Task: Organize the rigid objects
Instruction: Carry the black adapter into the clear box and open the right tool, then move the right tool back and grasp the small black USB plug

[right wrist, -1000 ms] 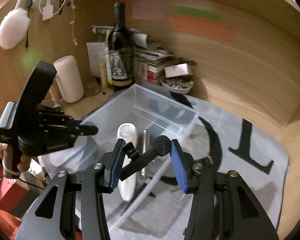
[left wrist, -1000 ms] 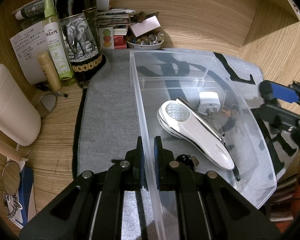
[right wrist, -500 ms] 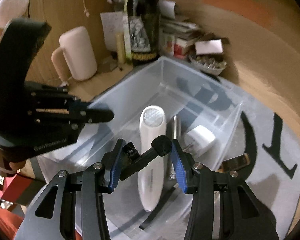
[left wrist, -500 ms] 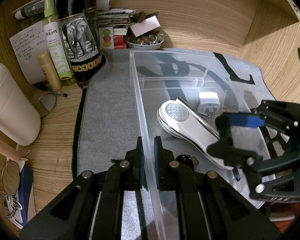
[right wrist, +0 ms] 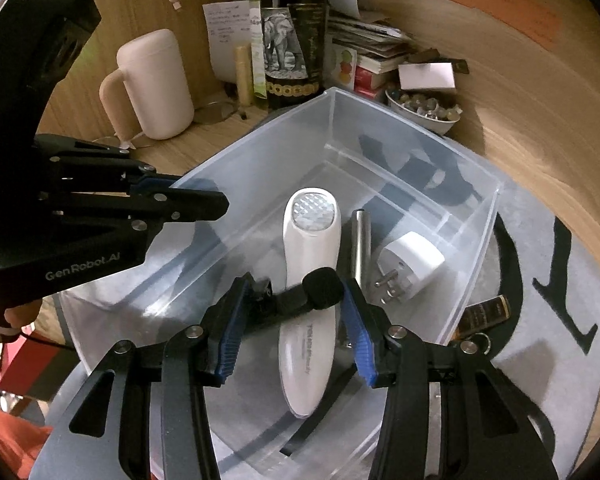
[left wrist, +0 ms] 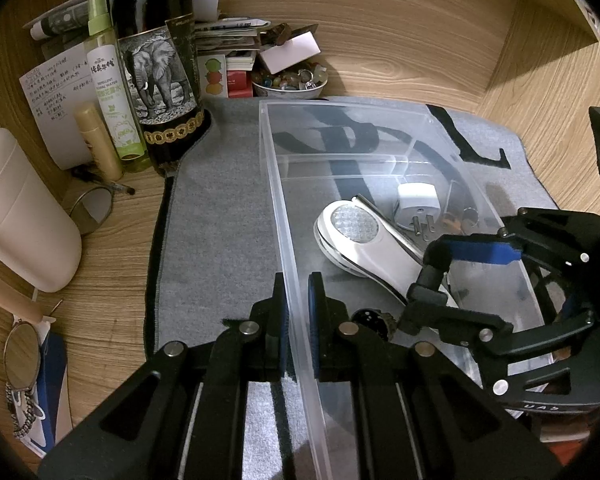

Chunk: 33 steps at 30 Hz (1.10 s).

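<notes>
Right wrist: clear plastic bin (right wrist: 416, 128), glossy white wand (right wrist: 310, 292), foam-tipped clip (right wrist: 300, 296).

The left gripper (left wrist: 297, 300) is clamped, fingers nearly together, reaching toward 12 o'clock. The right gripper (right wrist: 294, 316) grips with blue pads (right wrist: 231, 330) spread wide, reaching toward 12 o'clock.

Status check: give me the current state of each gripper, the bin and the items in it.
Left gripper: shut on the clear plastic bin's wall.
Right gripper: shut on a black clip-on microphone, held over the bin.
White handheld device: lying flat inside the bin.
White plug adapter: inside, prongs showing.
Metal cylinder: lying inside.
</notes>
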### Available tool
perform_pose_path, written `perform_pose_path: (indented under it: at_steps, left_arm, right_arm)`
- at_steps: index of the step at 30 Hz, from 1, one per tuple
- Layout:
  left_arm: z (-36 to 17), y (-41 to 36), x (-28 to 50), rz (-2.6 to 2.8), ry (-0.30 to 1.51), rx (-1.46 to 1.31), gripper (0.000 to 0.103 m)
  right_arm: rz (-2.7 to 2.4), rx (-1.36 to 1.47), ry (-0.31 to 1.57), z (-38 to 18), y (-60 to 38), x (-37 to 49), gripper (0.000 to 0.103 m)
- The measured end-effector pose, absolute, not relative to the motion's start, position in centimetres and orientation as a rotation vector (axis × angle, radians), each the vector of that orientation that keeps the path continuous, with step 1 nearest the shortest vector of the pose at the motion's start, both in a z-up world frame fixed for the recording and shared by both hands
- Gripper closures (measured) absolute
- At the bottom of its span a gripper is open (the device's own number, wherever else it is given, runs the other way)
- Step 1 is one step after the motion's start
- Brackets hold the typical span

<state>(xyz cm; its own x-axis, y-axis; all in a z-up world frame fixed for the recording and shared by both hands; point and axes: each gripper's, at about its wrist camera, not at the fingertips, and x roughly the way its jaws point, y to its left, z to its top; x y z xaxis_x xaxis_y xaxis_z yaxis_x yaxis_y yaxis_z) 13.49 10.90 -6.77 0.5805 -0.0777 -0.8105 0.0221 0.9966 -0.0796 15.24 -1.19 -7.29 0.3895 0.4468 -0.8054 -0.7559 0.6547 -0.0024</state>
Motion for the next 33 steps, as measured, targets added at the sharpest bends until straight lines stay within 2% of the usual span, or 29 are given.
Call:
perform_pose_path:
  at_steps: [4,18,20,22,33]
  left_arm:
    - [-6.8,10.9,13.5,-0.059,0.95,-0.064,0.095]
    - [-6.8,10.9,13.4,-0.058,0.949,-0.062,0.095]
    - [-6.8,10.9,13.4,-0.057,0.949,-0.061,0.095]
    - [-6.9,10.9,13.4,-0.057,0.949,-0.059,0.095]
    - [-6.9,11.0,13.3,-0.056,0.948,-0.057,0.095]
  right_arm:
    - [0.781,-0.402,0.86,-7.0,-1.5,15.2,0.05]
    - [0.724,-0.387,0.768,-4.4,-3.9,15.1,0.047]
    - [0.702,-0.38,0.749,-3.9,-4.6,15.1,0.039]
    - [0.684,-0.37,0.73,-3.5,-5.3,15.0,0.036]
    - [0.5,-0.263,0.708,-2.6,-12.9,15.7,0.036]
